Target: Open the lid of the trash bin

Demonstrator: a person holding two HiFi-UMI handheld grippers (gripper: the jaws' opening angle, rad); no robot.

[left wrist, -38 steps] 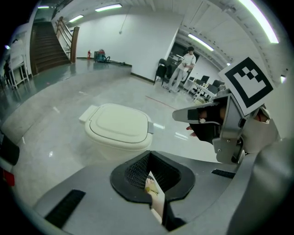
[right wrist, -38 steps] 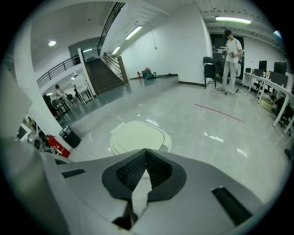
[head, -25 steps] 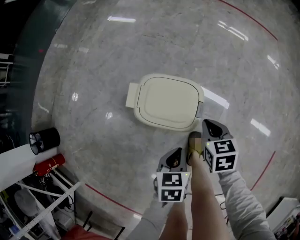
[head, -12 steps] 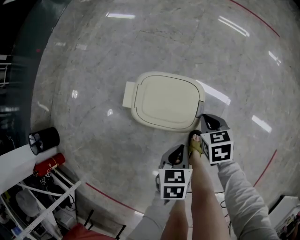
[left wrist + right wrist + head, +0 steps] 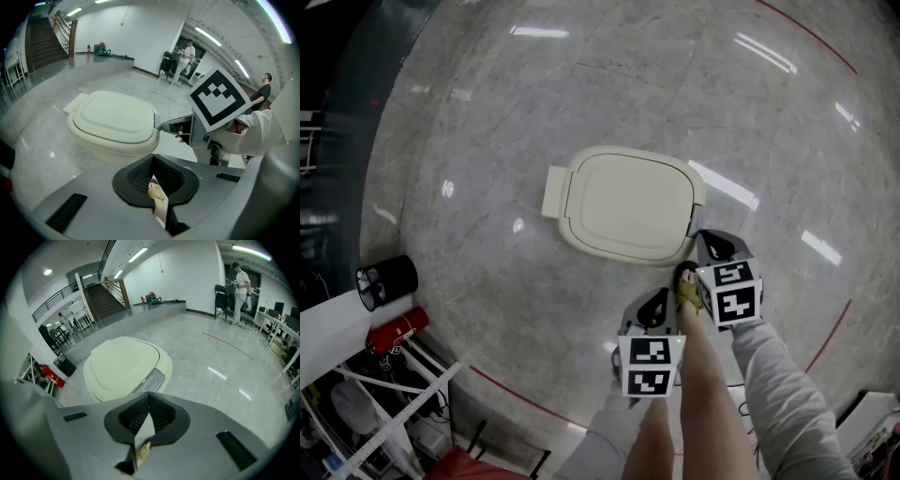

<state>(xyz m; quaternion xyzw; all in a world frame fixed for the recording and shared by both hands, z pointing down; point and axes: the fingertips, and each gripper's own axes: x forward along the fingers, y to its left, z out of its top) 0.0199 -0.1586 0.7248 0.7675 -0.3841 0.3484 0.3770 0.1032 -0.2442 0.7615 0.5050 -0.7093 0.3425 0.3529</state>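
my right gripper point(image 5: 711, 242) is just beside the trash bin point(image 5: 581, 246), jaws together on nothing; my left gripper point(image 5: 655, 300) hangs nearer me, also pinched closed (lid point(image 5: 628, 199) down flat).

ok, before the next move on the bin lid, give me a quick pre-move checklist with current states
1. Lid flat and closed on the trash bin, nothing lying on it: ok.
2. Right gripper jaws together, nothing between them: ok.
3. Right gripper aimed at the grey front panel of the bin: ok.
4. Right gripper tip in contact with that panel: cannot tell.
5. Left gripper jaws together, empty, apart from the bin: ok.
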